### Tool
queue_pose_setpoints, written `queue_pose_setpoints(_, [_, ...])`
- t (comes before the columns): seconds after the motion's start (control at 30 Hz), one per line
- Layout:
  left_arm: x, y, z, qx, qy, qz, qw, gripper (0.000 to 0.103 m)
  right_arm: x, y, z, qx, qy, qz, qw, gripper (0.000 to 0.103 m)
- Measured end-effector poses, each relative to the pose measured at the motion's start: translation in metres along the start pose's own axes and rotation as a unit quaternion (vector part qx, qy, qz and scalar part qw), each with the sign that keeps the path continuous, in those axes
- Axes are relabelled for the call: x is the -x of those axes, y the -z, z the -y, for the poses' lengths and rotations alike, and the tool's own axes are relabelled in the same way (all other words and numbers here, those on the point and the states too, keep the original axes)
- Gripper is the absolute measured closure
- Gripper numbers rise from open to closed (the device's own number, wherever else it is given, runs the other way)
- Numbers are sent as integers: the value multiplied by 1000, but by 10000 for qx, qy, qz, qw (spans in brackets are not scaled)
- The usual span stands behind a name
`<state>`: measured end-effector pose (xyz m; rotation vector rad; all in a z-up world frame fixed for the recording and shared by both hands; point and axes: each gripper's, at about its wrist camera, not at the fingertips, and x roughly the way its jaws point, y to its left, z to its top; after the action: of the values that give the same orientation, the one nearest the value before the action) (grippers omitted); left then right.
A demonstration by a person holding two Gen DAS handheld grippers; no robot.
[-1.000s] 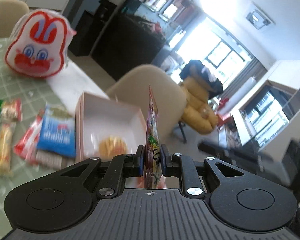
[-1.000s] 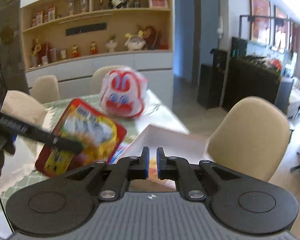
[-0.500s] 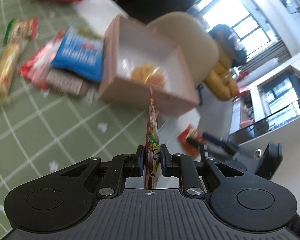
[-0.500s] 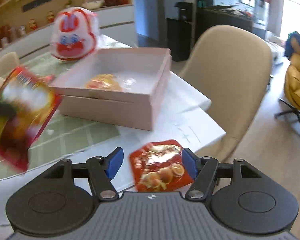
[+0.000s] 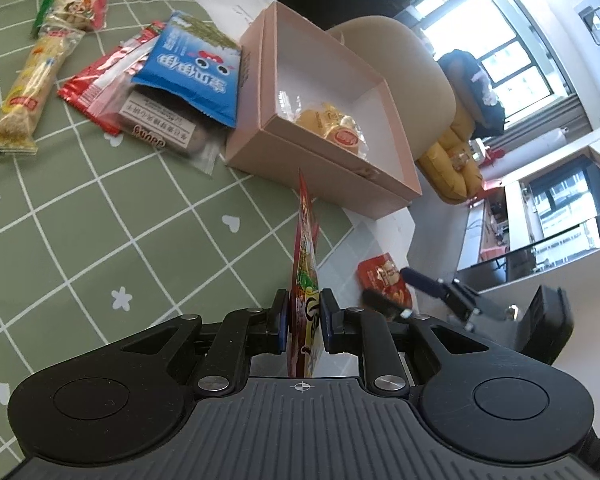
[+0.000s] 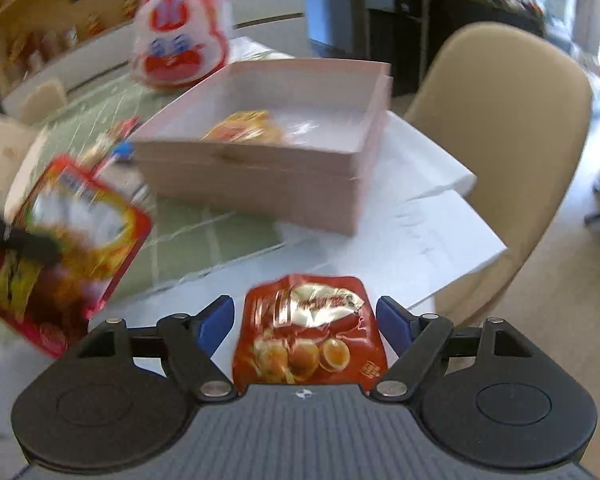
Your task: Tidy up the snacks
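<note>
Your tabletop [image 5: 100, 216] wears a green grid-patterned cloth, with white paper under its far edge. On it you have an open pink box [image 5: 324, 168], a heap of snack packets [image 5: 172, 92] just beside the box, a long yellowish bar [image 5: 28, 92] farther left, and a small red pouch [image 6: 312, 336] near the corner.

Both hands have come down from up in the air to just over the table. The right gripper [image 6: 306, 320] was shut with nothing in it; its jaws have just been opening, and now they stand wide with a small red snack bag [image 6: 308, 332] lying between them, not pinched. The left gripper [image 5: 304, 320] has dropped low too, so its red packet [image 5: 305, 264] now hangs near the green tablecloth [image 5: 100, 220] by the pink box [image 5: 320, 176].
</note>
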<state>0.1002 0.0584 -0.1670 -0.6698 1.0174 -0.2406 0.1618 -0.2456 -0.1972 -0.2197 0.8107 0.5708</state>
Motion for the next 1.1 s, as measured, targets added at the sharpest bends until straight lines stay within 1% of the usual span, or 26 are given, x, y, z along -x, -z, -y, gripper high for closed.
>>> queue_pose_setpoints(0.03, [1, 1, -1, 8, -8, -2, 10000, 83, -3, 4, -8, 183, 50, -55, 9998, 23])
queue_pose_setpoints(0.07, [2, 3, -2, 13, -19, -4, 10000, 83, 0, 8, -12, 265, 145, 87, 9995, 22])
queue_pose_setpoints(0.1, [2, 4, -3, 7, -32, -4, 10000, 83, 0, 10, -14, 256, 203, 140, 9994, 21])
queue_pose_setpoints(0.17, [5, 6, -4, -11, -53, -8, 10000, 83, 1, 9, -10, 4, 147, 60, 9999, 21])
queue_pose_setpoints(0.2, [6, 8, -4, -22, -57, -9, 10000, 83, 2, 7, -8, -69, 154, 42, 9998, 25])
queue_pose_setpoints(0.27, [9, 11, -2, -63, -35, -11, 10000, 83, 5, 5, -6, -76, 161, -108, 9998, 25])
queue_pose_setpoints(0.3, [11, 12, 0, -81, 3, -12, 10000, 83, 10, 3, -7, -56, 174, -120, 9998, 26])
queue_pose_setpoints(0.37, [16, 13, 5, -67, 174, 27, 9998, 83, 25, -2, -9, -11, 139, -8, 9999, 26])
queue_pose_setpoints(0.43, [26, 7, 13, -16, 456, 147, 9989, 83, 49, -16, -10, 32, 14, 274, 9996, 26])
queue_pose_setpoints(0.5, [38, -9, 28, -91, 754, 414, 9963, 83, 75, -37, -10, 168, -32, 690, 9975, 26])
queue_pose_setpoints(0.57, [50, -35, 49, -300, 993, 750, 9918, 83, 101, -66, -9, 385, 114, 1214, 9918, 26])
queue_pose_setpoints(0.63, [56, -61, 67, -437, 1133, 1056, 9870, 83, 120, -100, -5, 496, 301, 1670, 9842, 26])
queue_pose_setpoints(0.7, [51, -93, 81, -466, 1247, 1304, 9825, 83, 127, -132, 2, 472, 437, 1939, 9789, 26])
queue_pose_setpoints(0.73, [42, -109, 83, -363, 1278, 1344, 9820, 83, 127, -145, 6, 445, 473, 2011, 9774, 26])
queue_pose_setpoints(0.77, [27, -128, 82, -151, 1333, 1307, 9823, 83, 124, -157, 9, 436, 521, 2051, 9764, 26])
queue_pose_setpoints(0.83, [-11, -154, 71, 248, 1455, 1058, 9834, 83, 111, -174, 14, 432, 652, 2059, 9754, 26])
queue_pose_setpoints(0.87, [-30, -162, 63, 410, 1443, 921, 9844, 82, 103, -180, 17, 409, 703, 2001, 9764, 26])
queue_pose_setpoints(0.9, [-52, -169, 55, 502, 1337, 779, 9867, 79, 94, -184, 18, 372, 733, 1925, 9778, 26])
queue_pose_setpoints(0.97, [-82, -175, 45, 420, 898, 648, 9930, 78, 74, -184, 21, 339, 738, 1722, 9817, 26])
queue_pose_setpoints(1.0, [-90, -177, 40, 356, 607, 686, 9952, 74, 64, -182, 21, 347, 754, 1618, 9833, 26])
queue_pose_setpoints(1.03, [-91, -177, 35, 315, 457, 798, 9953, 74, 55, -179, 23, 363, 778, 1513, 9847, 26])
queue_pose_setpoints(1.1, [-79, -172, 25, 374, 471, 1131, 9918, 74, 34, -172, 23, 423, 782, 1310, 9874, 26])
